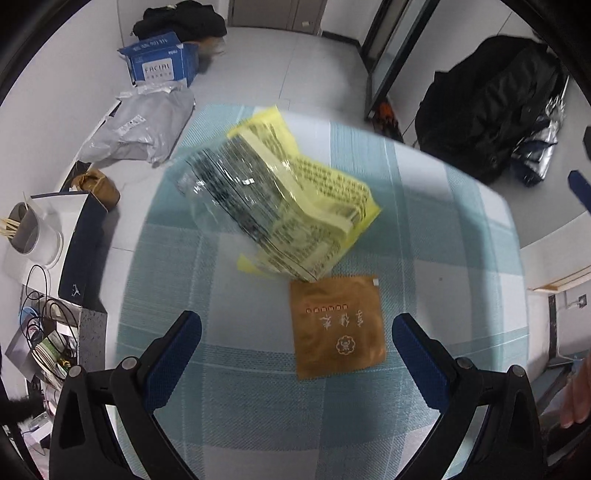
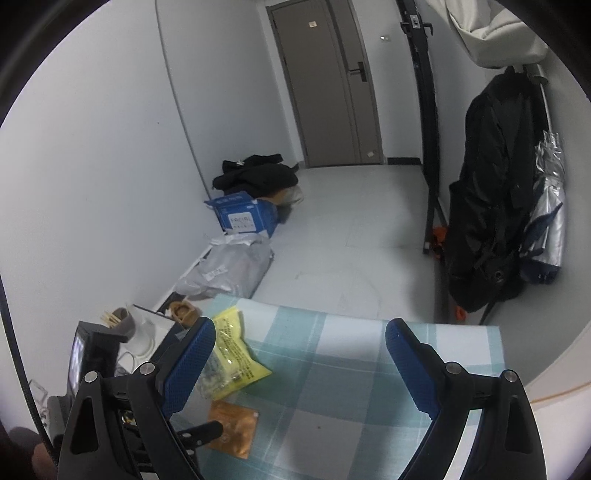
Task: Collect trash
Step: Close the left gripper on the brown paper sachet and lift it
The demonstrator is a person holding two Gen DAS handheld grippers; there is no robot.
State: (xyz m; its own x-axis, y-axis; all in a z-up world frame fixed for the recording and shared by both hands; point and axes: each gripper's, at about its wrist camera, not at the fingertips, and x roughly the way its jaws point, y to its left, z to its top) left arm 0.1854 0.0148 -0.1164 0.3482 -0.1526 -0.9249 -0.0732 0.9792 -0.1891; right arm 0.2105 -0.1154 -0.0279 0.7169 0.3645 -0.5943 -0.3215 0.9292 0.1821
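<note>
Yellow plastic with black print marks the bag [image 1: 295, 199], which lies crumpled on the counter [image 1: 443, 258], its clear part turned toward the far left corner. Just beside its near edge, perhaps touching, lies a flat brown sachet [image 1: 338, 326] with gold print. Both rest on a checked cloth of teal and white.

Left tool [image 1: 295, 350] hovers above the cloth with its blue-padded fingers spread wide and nothing between them; the sachet shows in the gap, nearer the right finger. Right tool [image 2: 299, 369] stands equally wide and empty, over bare cloth to the right of both pieces of trash. In the right wrist view its left finger [image 2: 188, 365] covers part of the bag, and the sachet [image 2: 232, 428] appears below it near the left tool's dark body.

Off the counter's left edge stand a white cup [image 1: 33, 236] with wooden sticks, a brown box [image 1: 98, 186] and a tangle of cables. On the floor along the wall lie a grey mailer [image 1: 136, 129], a blue carton [image 1: 159, 62] and a heap of black clothes [image 1: 181, 18]. A black coat [image 2: 491, 206] and a silver umbrella [image 2: 546, 214] hang at the right, and a grey door [image 2: 328, 85] closes the far end of the room.
</note>
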